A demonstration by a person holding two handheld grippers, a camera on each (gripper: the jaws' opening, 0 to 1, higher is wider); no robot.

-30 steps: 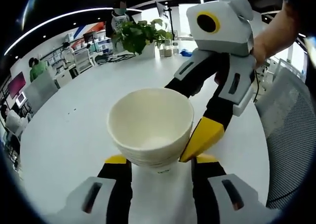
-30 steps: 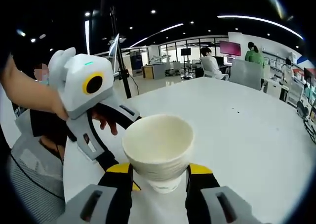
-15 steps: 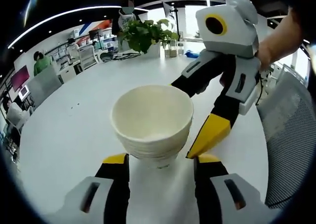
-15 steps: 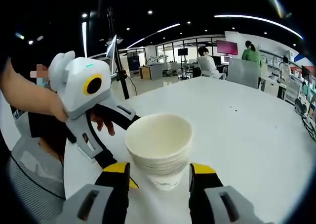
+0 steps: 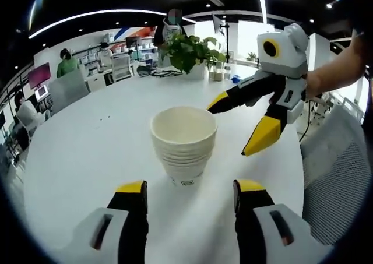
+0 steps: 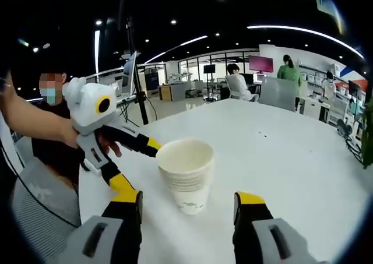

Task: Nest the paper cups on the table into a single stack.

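Your left gripper point(image 5: 187, 194) and right gripper point(image 6: 189, 206) gape empty; withdraw toward six o'clock, clear of the nested off-white paper cup stack point(image 5: 183, 144).

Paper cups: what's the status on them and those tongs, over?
Both tongs, left and right, open and clear of cups. Cup stack nested, upright on white table. Nothing in the way.

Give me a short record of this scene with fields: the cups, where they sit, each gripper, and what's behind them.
cups: one nested stack, upright, several rims showing
surface: white table
left gripper: open, clear of the stack
right gripper: open, clear of the stack
background: plant at the table's far edge; people at desks
task state: cups stand in a single stack
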